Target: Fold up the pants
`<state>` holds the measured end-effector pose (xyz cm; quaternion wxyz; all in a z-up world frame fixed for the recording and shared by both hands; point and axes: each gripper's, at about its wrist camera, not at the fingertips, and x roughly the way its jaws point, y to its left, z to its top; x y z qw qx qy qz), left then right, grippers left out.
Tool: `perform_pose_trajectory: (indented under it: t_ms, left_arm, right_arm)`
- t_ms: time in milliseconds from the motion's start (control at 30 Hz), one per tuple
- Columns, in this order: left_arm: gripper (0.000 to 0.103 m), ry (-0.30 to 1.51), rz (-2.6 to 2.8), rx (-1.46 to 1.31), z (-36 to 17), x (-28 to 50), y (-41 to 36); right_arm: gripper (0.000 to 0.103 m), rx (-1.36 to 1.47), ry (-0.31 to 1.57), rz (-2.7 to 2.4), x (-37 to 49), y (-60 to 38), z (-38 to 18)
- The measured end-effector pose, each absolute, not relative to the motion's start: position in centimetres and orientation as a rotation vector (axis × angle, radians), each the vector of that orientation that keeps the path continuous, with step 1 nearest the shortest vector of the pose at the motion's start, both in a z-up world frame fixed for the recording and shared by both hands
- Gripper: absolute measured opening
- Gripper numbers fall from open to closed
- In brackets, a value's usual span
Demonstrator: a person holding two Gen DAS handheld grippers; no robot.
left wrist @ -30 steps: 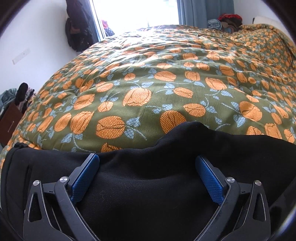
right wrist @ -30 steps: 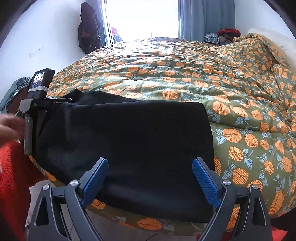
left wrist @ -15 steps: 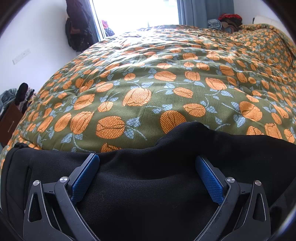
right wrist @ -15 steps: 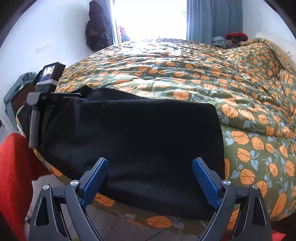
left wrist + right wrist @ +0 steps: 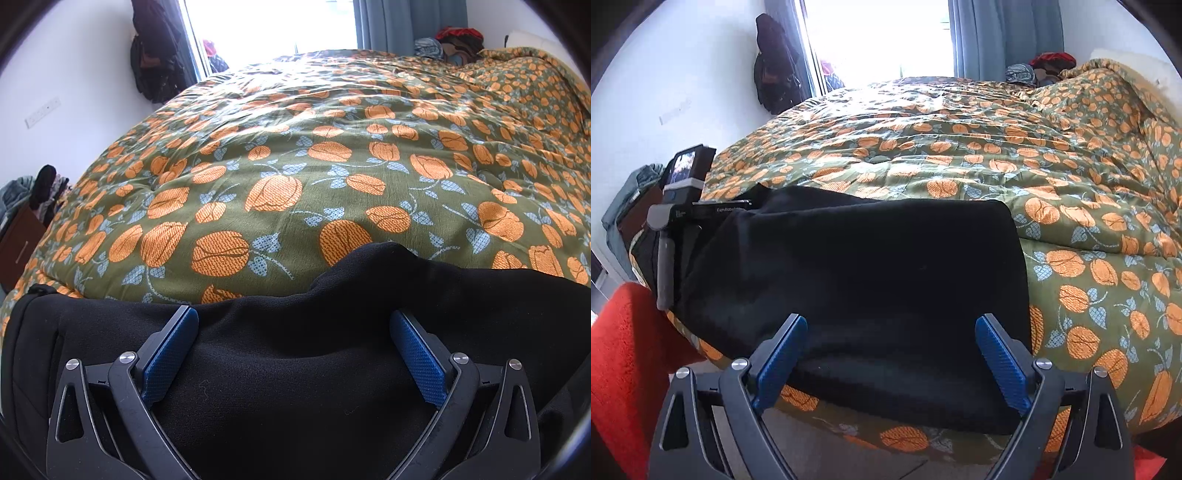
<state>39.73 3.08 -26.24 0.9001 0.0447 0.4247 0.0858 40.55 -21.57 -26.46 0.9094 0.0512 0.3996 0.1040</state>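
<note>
The black pants (image 5: 857,266) lie folded in a flat rectangle at the near edge of the bed. In the left wrist view they fill the foreground (image 5: 295,369). My left gripper (image 5: 293,332) is open, resting low over the pants, its blue pads apart on either side of the cloth. It shows in the right wrist view (image 5: 670,236) at the pants' left end. My right gripper (image 5: 891,338) is open and empty, hovering just off the bed's near edge above the pants' near hem.
The bed carries a green quilt with orange flowers (image 5: 332,155). A red cloth (image 5: 624,350) is at the lower left, beside the bed. Dark clothes hang on the wall (image 5: 775,81) by the bright window. A pile of clothes (image 5: 1041,66) lies at the far end.
My right gripper has drawn back and shifted, so the pants sit farther from it. A hand at the left edge has gone from view. The left gripper has not moved.
</note>
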Motion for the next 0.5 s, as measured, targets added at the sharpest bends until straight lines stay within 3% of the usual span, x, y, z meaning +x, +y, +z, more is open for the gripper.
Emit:
perform_pose_trajectory:
  t_ms: [500]
  left_arm:
    - [0.103, 0.879, 0.178, 0.093, -26.3, 39.7, 3.1]
  right_arm:
    - [0.092, 0.102, 0.830, 0.240, 40.4, -20.6, -26.6]
